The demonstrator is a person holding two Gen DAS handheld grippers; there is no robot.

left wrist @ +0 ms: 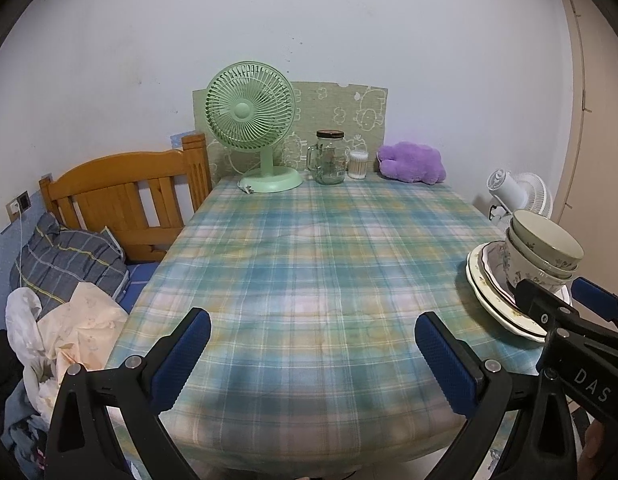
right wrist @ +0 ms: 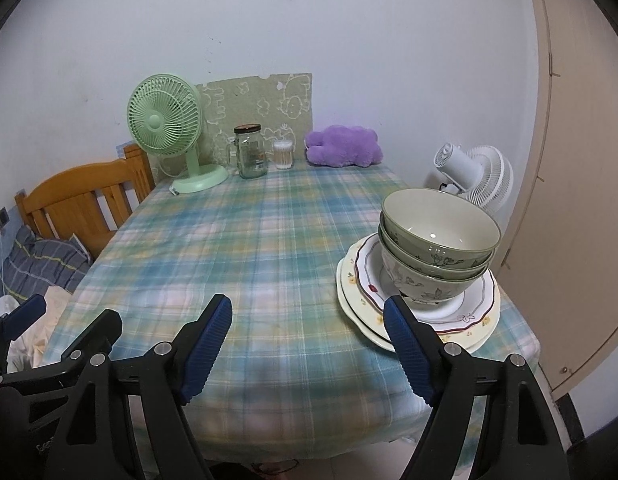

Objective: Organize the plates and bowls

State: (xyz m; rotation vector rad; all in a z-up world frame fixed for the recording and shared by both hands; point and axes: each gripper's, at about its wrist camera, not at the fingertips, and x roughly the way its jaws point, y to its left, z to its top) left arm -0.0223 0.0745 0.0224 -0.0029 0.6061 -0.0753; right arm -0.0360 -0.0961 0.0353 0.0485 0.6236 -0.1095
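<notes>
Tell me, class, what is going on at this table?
A person holds two grippers, both open and holding nothing. The left gripper hovers over bare tablecloth. The right gripper sits just before the stack of bowls nested on the plates near the table's right edge.

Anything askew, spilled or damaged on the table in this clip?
Nothing spilled or broken. The nested bowls lean slightly instead of sitting level on the plates, and that stack sits near the table's right edge. Both grippers, left and right, are open and empty.
</notes>
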